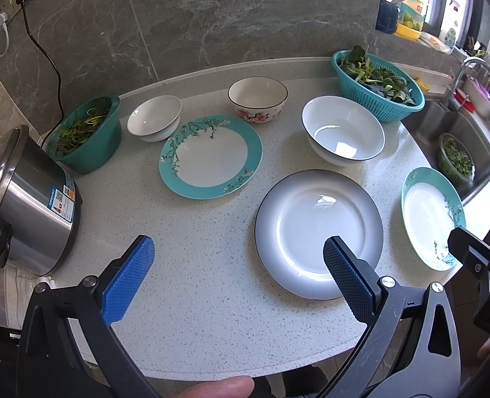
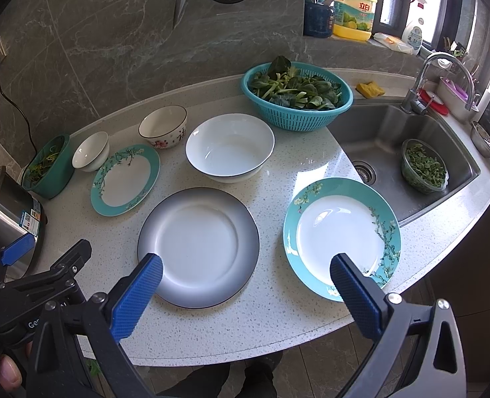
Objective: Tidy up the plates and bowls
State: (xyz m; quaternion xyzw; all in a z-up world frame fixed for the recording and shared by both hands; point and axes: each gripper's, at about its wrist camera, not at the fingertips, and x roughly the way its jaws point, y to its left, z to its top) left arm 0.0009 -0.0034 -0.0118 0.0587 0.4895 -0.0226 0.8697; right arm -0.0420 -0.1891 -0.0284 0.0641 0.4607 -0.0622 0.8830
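On the speckled counter lie a grey-rimmed white plate, a teal floral plate at the back left and a second teal floral plate at the right front. Behind them stand a large white bowl, a floral bowl and a small white bowl. My left gripper is open and empty above the counter's front. My right gripper is open and empty between the two front plates.
A teal colander of greens stands at the back right. A teal bowl of scraps and a steel rice cooker are at the left. The sink lies to the right.
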